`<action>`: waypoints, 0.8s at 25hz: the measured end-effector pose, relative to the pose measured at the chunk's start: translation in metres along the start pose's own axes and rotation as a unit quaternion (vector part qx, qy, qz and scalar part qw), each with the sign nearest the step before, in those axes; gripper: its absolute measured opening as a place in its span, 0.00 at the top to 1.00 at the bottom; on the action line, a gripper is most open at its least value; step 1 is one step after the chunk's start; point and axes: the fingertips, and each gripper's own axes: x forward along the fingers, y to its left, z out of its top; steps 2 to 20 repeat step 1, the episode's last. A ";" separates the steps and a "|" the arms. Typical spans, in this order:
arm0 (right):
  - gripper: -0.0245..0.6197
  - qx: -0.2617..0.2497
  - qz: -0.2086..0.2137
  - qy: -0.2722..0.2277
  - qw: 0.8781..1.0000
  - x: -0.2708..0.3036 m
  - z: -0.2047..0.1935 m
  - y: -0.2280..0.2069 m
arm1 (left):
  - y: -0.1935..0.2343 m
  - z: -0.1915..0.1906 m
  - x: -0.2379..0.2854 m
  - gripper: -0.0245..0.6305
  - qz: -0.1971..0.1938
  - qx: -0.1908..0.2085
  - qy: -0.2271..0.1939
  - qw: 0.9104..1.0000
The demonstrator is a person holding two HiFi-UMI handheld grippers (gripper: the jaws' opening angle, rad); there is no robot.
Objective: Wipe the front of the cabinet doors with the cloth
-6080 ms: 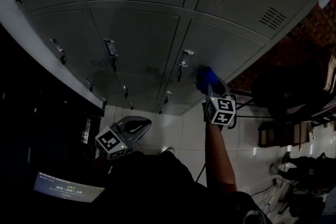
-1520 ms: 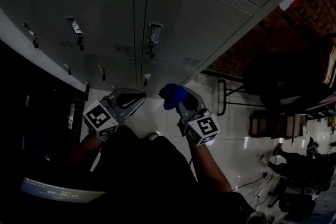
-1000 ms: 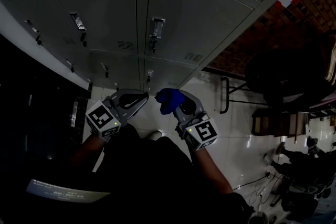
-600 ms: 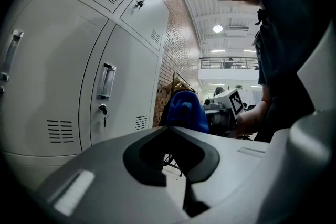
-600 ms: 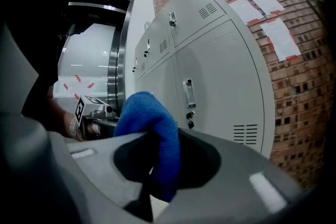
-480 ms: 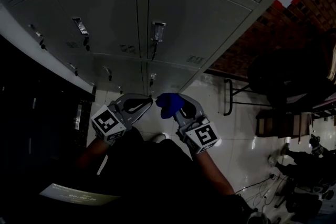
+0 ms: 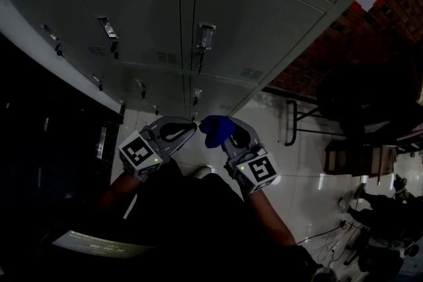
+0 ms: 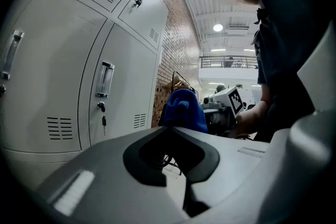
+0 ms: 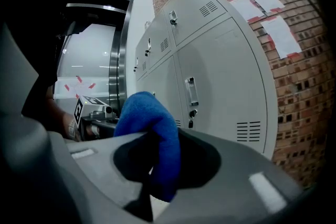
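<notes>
A blue cloth is bunched in my right gripper, which is shut on it; in the right gripper view the cloth hangs folded between the jaws. My left gripper is shut with nothing in it, its tip almost meeting the cloth. Both grippers are held low, close to the person's body and away from the grey cabinet doors. The doors carry metal handles, keys and vent slots.
A dark doorway with a metal frame lies left of the cabinets. A brick wall and dark chairs stand to the right. Glossy white floor tiles lie below, with cables at lower right.
Since six seconds ago the right gripper has come down off the cabinet door with the cloth. Over the last second both grippers drew closer together near the body.
</notes>
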 end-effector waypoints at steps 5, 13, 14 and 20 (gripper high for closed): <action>0.85 -0.001 0.000 0.001 1.000 0.000 -0.001 0.000 | -0.001 0.001 0.000 0.96 0.000 -0.002 -0.001 1.000; 0.85 -0.001 0.000 0.001 1.000 0.000 -0.001 0.000 | -0.001 0.001 0.000 0.96 0.000 -0.002 -0.001 1.000; 0.85 -0.001 0.000 0.001 1.000 0.000 -0.001 0.000 | -0.001 0.001 0.000 0.96 0.000 -0.002 -0.001 1.000; 0.85 -0.001 0.000 0.001 1.000 0.000 -0.001 0.000 | -0.001 0.001 0.000 0.96 0.000 -0.002 -0.001 1.000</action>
